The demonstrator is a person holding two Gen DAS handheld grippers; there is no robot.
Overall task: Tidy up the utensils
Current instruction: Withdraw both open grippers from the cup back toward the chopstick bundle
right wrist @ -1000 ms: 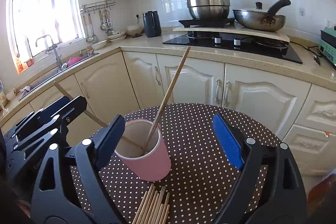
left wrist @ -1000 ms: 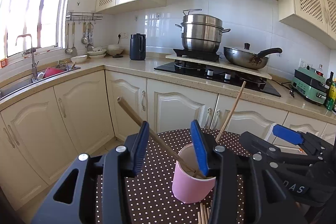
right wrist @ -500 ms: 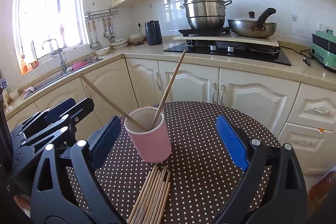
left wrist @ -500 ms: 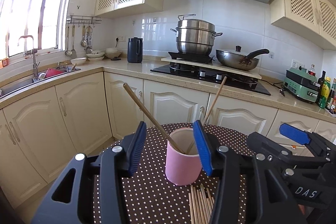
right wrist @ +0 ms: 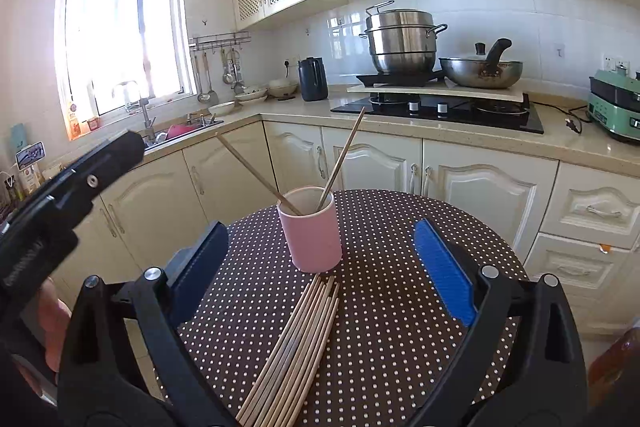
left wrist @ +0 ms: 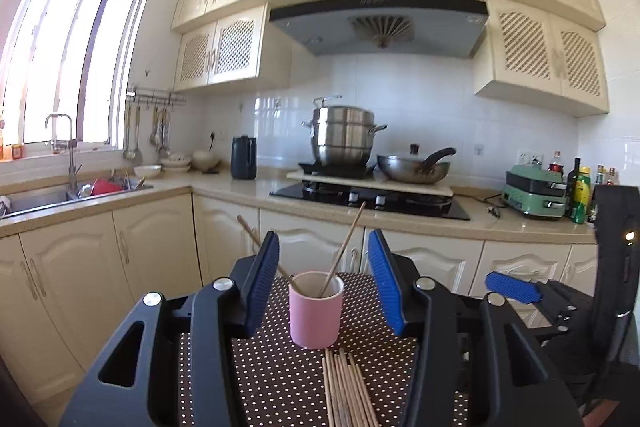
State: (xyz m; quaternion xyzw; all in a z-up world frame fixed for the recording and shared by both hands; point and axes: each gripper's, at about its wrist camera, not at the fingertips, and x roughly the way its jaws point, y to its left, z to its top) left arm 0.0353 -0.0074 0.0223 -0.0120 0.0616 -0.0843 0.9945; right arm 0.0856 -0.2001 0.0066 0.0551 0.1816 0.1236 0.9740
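Pink cup (right wrist: 314, 237), brown white-dotted tablecloth (right wrist: 392, 259), tan chopsticks (right wrist: 296, 339)

The left claw (left wrist: 324, 287) points nearly level, and its two blue pads stand apart with nothing pressed between them. The right claw (right wrist: 320, 267) tilts a little downward; its jaws are spread wide and empty. In the right wrist view, a part of the person's hand (right wrist: 54, 323) shows at the left edge, under the black body of the left claw.

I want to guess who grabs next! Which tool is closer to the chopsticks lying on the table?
Right. The right tool hangs open just over the loose chopsticks; the left tool sits farther back, framing the pink cup.
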